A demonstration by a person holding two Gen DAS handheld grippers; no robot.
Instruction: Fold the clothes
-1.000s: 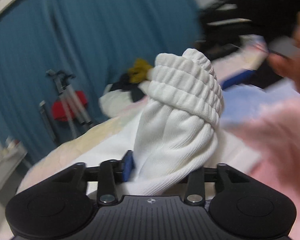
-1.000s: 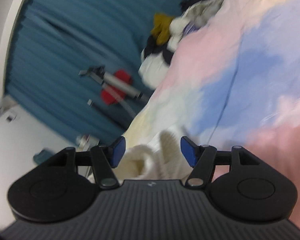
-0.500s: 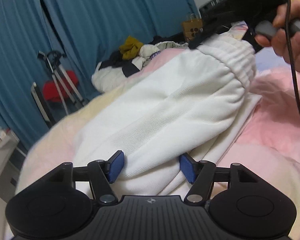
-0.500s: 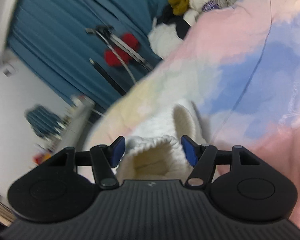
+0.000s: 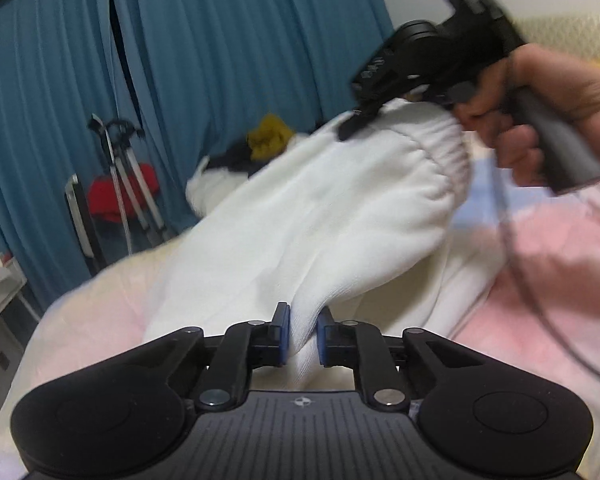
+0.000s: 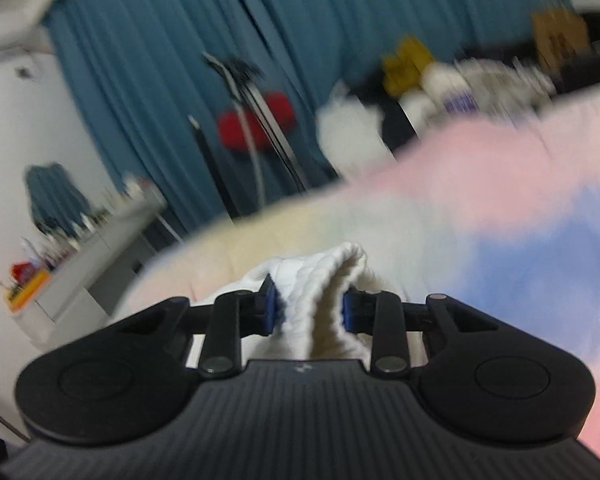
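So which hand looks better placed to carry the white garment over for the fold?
Right, probably: the right gripper clamps the ribbed waistband and holds it raised, while the left gripper just pinches the white garment low, like an anchor.

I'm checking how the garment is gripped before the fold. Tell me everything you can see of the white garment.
The white garment is soft ribbed knit with a gathered elastic band at one end. It hangs stretched between the grippers above the pastel bedspread. The left gripper, whose jaws have just closed, pinches a narrow fold of it. The right gripper, jaws also just closed, clamps the bunched band end. Lower folds rest on the bedspread.
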